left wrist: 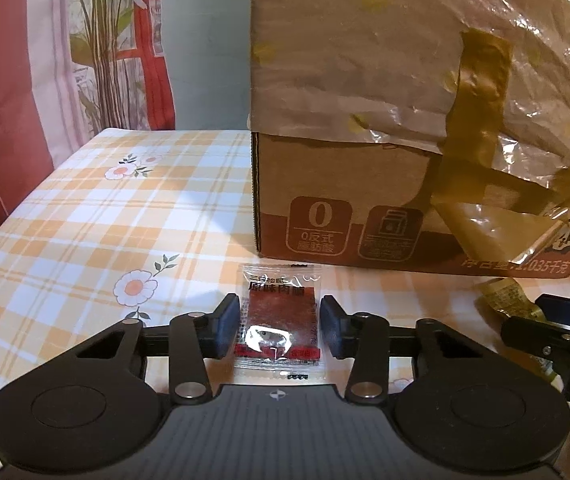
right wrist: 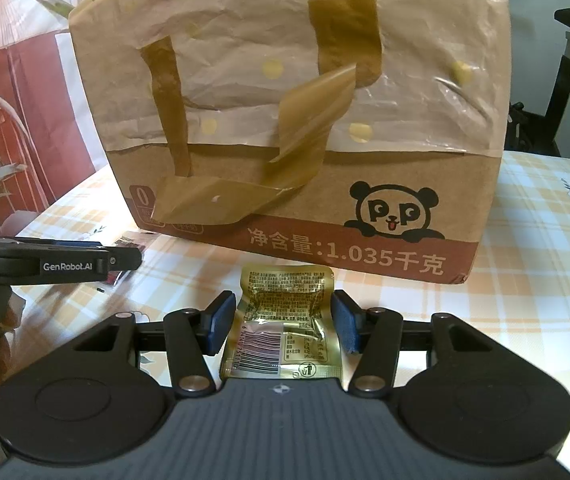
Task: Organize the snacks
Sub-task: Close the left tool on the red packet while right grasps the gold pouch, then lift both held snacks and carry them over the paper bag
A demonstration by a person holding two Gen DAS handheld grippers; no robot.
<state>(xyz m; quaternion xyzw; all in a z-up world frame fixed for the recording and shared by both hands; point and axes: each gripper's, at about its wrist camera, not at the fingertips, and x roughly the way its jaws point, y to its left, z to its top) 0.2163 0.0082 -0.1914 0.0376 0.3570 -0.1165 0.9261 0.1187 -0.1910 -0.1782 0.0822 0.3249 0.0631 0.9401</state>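
A clear sachet with a red meat slice (left wrist: 279, 320) lies on the checked tablecloth, between the pads of my left gripper (left wrist: 280, 326). The jaws flank it closely and touch its edges. A gold foil snack packet (right wrist: 285, 328) lies between the pads of my right gripper (right wrist: 283, 326), which close on its sides. The gold packet also shows at the right of the left wrist view (left wrist: 505, 300). A large cardboard box (right wrist: 293, 128) with a panda print and loose brown tape stands just behind both snacks.
The table has an orange and white checked cloth (left wrist: 85, 220) with flowers. The left gripper's side (right wrist: 53, 266) shows at the left of the right wrist view. A red patterned curtain (left wrist: 13, 80) hangs behind the table's left edge. An exercise bike (right wrist: 565, 60) stands at far right.
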